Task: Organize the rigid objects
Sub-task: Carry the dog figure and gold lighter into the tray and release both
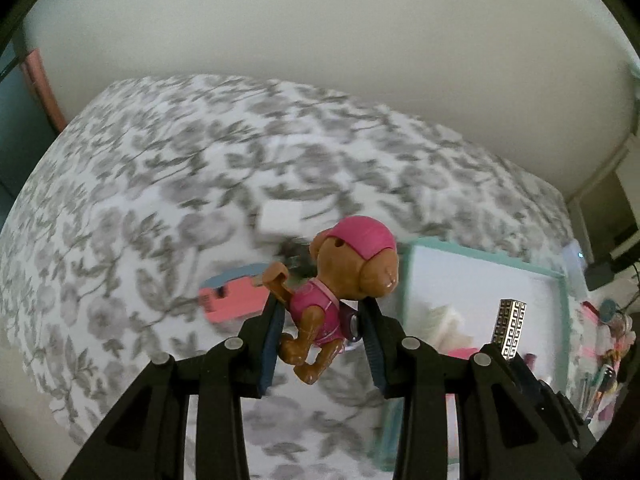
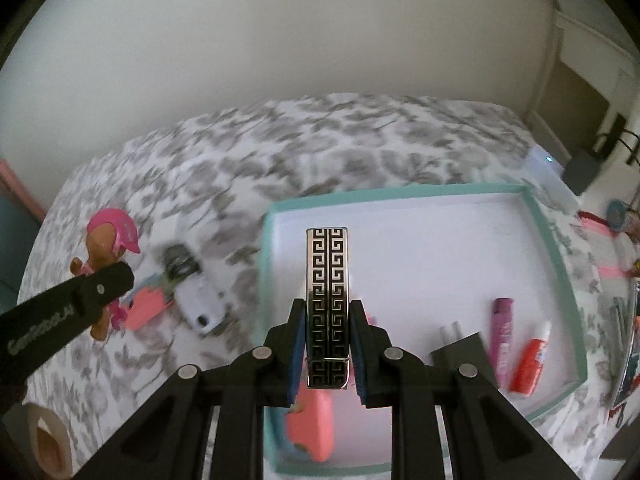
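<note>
My left gripper (image 1: 320, 332) is shut on a brown toy dog in a pink cap (image 1: 340, 284) and holds it above the bed; the toy dog also shows in the right wrist view (image 2: 108, 244). My right gripper (image 2: 326, 344) is shut on a slim silver and black patterned lighter (image 2: 327, 300), upright over the teal-rimmed white tray (image 2: 560, 264). The lighter also shows in the left wrist view (image 1: 509, 328), as does the tray (image 1: 562, 304). In the tray lie a purple lighter (image 2: 502, 332), a red tube (image 2: 530, 360), a black charger (image 2: 460, 350) and a coral piece (image 2: 312, 424).
On the floral bedspread (image 2: 360, 140) lie a coral block (image 2: 146, 306), a white device (image 2: 200, 304) and a dark clip (image 2: 180, 264). A paper roll (image 2: 48, 444) sits at the lower left. Cluttered items (image 2: 616, 220) lie right of the tray.
</note>
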Tool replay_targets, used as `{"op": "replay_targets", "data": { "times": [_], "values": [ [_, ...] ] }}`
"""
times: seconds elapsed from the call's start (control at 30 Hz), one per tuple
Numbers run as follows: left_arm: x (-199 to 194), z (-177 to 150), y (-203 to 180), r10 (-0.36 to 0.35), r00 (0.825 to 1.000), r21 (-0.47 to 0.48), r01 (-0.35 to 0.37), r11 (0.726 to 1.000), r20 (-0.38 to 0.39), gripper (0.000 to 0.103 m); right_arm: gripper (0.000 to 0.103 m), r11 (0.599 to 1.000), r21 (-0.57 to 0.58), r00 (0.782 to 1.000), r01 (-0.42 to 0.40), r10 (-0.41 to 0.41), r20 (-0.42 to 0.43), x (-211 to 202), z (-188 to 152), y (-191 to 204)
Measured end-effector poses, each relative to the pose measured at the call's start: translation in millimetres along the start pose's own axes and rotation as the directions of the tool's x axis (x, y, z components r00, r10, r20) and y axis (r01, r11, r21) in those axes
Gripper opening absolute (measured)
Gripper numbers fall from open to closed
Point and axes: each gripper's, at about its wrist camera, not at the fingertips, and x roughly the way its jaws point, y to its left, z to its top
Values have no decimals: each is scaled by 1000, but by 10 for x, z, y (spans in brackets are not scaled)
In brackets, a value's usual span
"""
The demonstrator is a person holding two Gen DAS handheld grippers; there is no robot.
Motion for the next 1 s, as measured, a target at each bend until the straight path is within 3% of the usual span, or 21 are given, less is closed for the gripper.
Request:
{"op": "replay_targets", "data": {
  "times": [0.4, 0.73, 1.0],
  "values": [
    [107, -27, -811, -82, 997, 101, 82, 991, -5, 39, 22, 974, 182, 991, 132, -132, -11, 12, 142, -897],
    [283, -170, -1259, -151, 987, 160, 156, 975, -48, 39, 22, 952, 208, 974, 227, -221, -51, 162, 43, -1252],
    [476, -268, -1361, -145, 985, 192, 160, 968, -92, 39, 22, 950, 193, 968, 246, -232, -91, 306, -35, -1299]
  ]
}}
